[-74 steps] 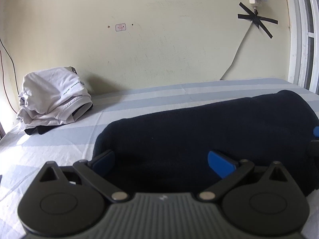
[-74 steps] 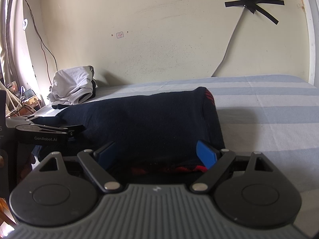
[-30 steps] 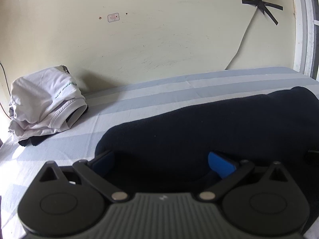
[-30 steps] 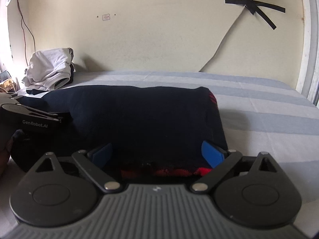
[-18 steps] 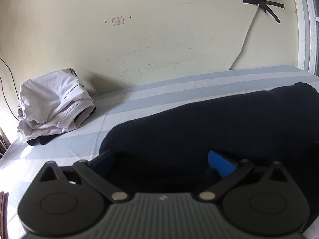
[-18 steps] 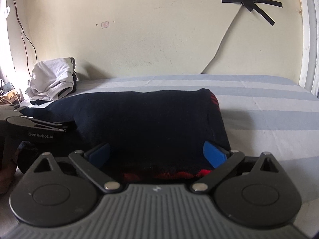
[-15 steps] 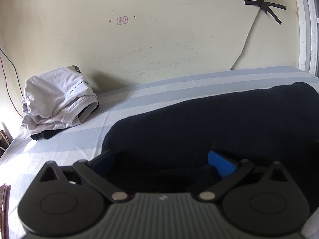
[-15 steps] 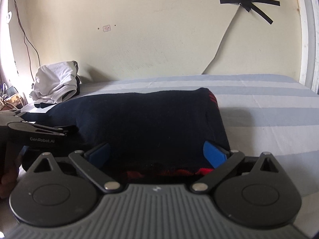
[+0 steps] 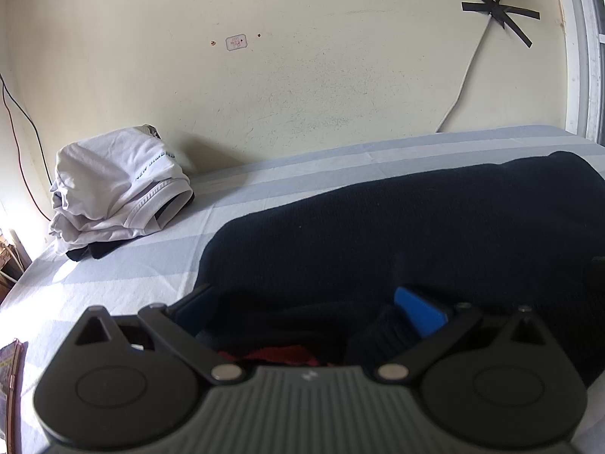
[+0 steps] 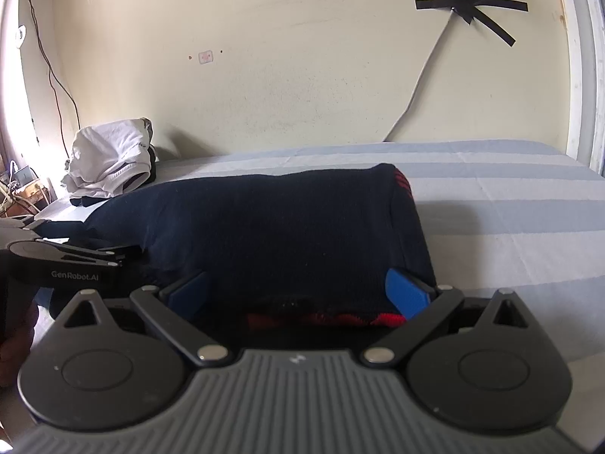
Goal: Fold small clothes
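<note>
A dark navy garment [image 9: 397, 227] with red trim lies folded in a long band across the striped bed sheet [image 9: 124, 265]. My left gripper [image 9: 302, 308] is open at the band's near edge, with bunched cloth and a strip of red trim between its blue pads [image 9: 416, 314]. In the right wrist view the same garment [image 10: 272, 227] ends in a red-striped fold on the right. My right gripper [image 10: 297, 291] is open, its fingers straddling the red-trimmed near edge. The left gripper's black body [image 10: 72, 261] shows at the left of that view, low over the cloth.
A pile of folded white clothes [image 9: 117, 185] on a dark item sits at the bed's far left corner by the wall. A white cable [image 9: 465, 79] taped with black tape runs down the wall. The bed's left edge and clutter [image 10: 19, 189] lie beyond the pile.
The garment's near edge has bunched up between the left fingers, and red trim now shows there. Both grippers have shifted slightly; their fingers stay wide apart.
</note>
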### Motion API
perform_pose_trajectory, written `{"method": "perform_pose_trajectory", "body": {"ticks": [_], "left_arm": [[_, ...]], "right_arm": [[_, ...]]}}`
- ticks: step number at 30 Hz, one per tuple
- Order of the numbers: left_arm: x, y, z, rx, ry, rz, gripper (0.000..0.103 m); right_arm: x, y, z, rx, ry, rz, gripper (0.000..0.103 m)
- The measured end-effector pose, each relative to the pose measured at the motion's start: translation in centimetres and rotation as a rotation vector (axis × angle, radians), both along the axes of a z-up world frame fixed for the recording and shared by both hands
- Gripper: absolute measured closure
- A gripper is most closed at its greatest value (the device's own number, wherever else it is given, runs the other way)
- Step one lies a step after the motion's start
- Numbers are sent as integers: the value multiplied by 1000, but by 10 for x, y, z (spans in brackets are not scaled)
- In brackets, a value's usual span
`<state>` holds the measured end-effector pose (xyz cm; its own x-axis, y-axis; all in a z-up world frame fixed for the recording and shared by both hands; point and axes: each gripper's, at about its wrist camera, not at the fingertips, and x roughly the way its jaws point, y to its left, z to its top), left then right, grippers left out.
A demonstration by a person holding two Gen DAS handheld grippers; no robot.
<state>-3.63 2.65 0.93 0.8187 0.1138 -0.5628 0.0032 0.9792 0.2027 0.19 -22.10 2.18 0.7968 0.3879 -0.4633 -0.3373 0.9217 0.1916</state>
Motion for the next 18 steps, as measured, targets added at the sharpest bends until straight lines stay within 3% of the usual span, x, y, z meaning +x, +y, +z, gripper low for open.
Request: {"method": "perform_pose_trajectory", "body": {"ticks": [18], "left_arm": [[-2,1,-1,-18,1,-5,0]], "right_arm": [[-1,-3,1,6,0,1,1]]}}
